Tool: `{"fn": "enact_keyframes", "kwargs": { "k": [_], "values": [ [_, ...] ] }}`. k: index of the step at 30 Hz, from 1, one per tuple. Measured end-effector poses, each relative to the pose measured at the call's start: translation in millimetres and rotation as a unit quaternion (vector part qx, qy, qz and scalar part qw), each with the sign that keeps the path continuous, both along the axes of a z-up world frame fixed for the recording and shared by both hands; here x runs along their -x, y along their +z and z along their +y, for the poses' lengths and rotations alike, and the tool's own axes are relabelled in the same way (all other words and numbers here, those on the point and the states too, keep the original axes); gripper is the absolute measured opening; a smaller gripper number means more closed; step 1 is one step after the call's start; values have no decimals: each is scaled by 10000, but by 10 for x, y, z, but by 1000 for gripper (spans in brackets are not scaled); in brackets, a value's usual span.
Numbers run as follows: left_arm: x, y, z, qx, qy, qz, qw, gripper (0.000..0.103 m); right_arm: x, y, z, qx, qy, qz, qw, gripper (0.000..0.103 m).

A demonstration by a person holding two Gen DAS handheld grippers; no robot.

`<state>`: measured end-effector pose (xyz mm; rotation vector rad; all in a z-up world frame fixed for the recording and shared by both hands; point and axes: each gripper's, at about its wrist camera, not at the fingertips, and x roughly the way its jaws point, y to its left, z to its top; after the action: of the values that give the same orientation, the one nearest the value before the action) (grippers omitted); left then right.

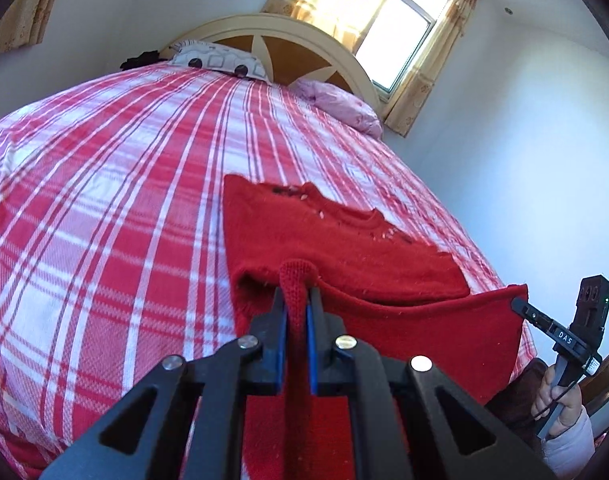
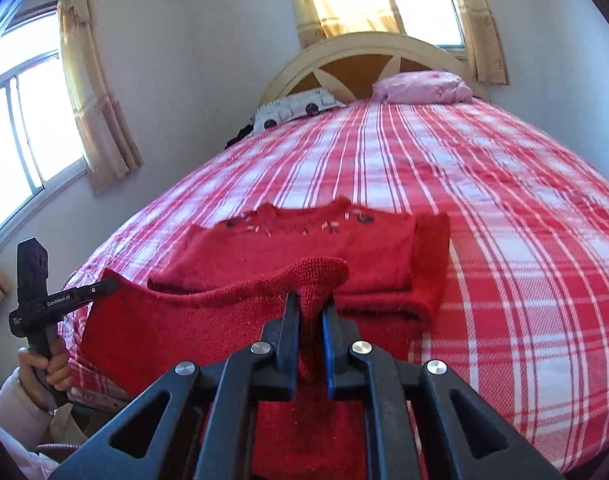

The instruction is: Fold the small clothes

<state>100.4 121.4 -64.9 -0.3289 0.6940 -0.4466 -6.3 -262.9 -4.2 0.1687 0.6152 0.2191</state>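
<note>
The red knitted sweater (image 1: 344,240) lies near the foot of the bed (image 1: 104,200), its sleeves folded in and its hem lifted off the plaid cover. The left hand-held gripper (image 1: 298,292) pinches one corner of the hem; the right hand-held gripper (image 2: 310,300) is clamped on the other corner, the edge stretched between them.

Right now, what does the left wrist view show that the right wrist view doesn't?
Only the left wrist view shows the right gripper from outside, pinching the red sweater's lifted hem corner. Only the right wrist view shows the side window and the left gripper from outside. Both show the sweater on the plaid bed, each gripper shut on its hem, the headboard and the pink pillow.
</note>
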Motion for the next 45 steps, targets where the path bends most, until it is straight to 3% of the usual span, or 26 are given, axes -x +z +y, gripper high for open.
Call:
{"fn": "enact_keyframes", "kwargs": {
  "k": [6,13,21,27,33,36,39,42,44,45],
  "values": [
    [-309,135,-74,-84,95,-15,9999,8,-265,157,-42,175,-1,-102,9998,9],
    [-941,315,-227,-202,265,0,9994,8,-919,347,-203,297,-154,-181,9993,9],
    [-1625,280,-552,-384,345,59,9986,8,-1722,168,-417,428,-729,3,9964,9],
    [-2034,6,-671,-531,475,344,9969,8,-2142,-207,-470,629,-914,374,9931,9],
    [-2252,-495,-699,-802,665,1112,9883,9,-2325,-536,-435,811,-966,780,9889,9],
    [-2255,-502,-684,-769,699,1194,9874,16,-2460,-698,-463,853,-1016,1256,9832,10],
    [-2224,-419,-698,-911,637,1327,9849,19,-2511,-743,-565,536,-954,1554,9818,12],
    [-2078,-250,-630,-1071,677,1268,9838,42,-2247,-459,-744,182,-1241,1058,9865,13],
    [-1813,-37,-488,-1163,799,901,9859,63,-1919,-225,-832,69,-1508,608,9867,13],
    [-1718,30,-445,-1189,850,789,9861,67,-1703,-122,-847,81,-1663,425,9851,15]
  ]
}}
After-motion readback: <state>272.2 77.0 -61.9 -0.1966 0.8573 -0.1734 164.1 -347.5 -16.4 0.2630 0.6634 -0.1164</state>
